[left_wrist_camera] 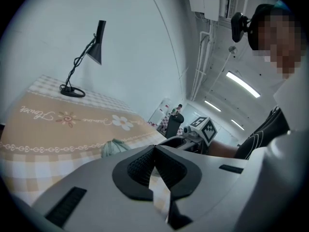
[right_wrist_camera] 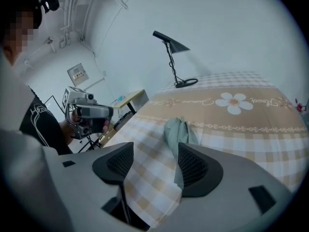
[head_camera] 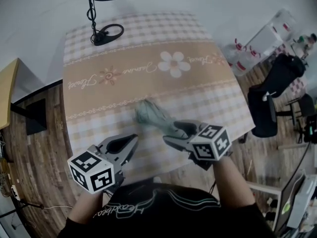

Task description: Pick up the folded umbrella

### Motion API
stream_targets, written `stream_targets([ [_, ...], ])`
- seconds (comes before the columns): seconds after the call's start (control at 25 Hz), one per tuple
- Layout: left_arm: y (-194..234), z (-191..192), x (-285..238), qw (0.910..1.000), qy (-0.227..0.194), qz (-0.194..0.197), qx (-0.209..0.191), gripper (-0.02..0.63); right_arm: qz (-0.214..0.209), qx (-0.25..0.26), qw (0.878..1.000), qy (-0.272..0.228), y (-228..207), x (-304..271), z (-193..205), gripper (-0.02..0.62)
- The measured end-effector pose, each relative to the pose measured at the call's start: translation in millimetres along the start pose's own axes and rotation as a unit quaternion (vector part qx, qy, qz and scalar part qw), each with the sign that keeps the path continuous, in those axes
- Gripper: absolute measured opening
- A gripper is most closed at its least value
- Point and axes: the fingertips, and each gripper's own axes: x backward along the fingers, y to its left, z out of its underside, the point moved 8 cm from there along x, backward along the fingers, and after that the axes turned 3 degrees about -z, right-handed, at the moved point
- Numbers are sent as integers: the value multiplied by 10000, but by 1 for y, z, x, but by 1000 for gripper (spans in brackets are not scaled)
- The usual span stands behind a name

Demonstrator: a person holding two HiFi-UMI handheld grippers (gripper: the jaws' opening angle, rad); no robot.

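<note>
The folded umbrella point(head_camera: 152, 115) is a grey-green bundle lying on the checked tablecloth point(head_camera: 148, 68), near the table's front edge. My right gripper point(head_camera: 174, 134) is at the umbrella's near end with its jaws open. In the right gripper view the umbrella point(right_wrist_camera: 177, 129) runs forward along the inner side of the right-hand jaw of my right gripper point(right_wrist_camera: 155, 161), and only cloth shows between the pads. My left gripper point(head_camera: 132, 140) is just left of the umbrella, apart from it. Its pads meet in the left gripper view, so the left gripper point(left_wrist_camera: 154, 151) is shut and empty, with the umbrella point(left_wrist_camera: 113, 148) beyond it.
A black desk lamp point(head_camera: 101, 14) stands at the table's far left corner. A black office chair point(head_camera: 270, 98) and white plastic containers point(head_camera: 250, 51) stand right of the table. A wooden desk point(head_camera: 7, 88) is at the left. The table's front edge lies just under both grippers.
</note>
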Motion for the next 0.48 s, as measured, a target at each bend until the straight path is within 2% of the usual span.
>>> stream_targets([
  [0.2,26,-4,0,9999,3,-36,149,-2,391,214,9964,719,-24,-31,2,298],
  [0.36,44,-3,1,9996,9,-82,282,-3,746,672,9858,1349,-37,-54,3,305],
  [0.48,54,-2,2,9993,29,-107,360,-3,767,795,9789,1716,-41,-70,4,305],
])
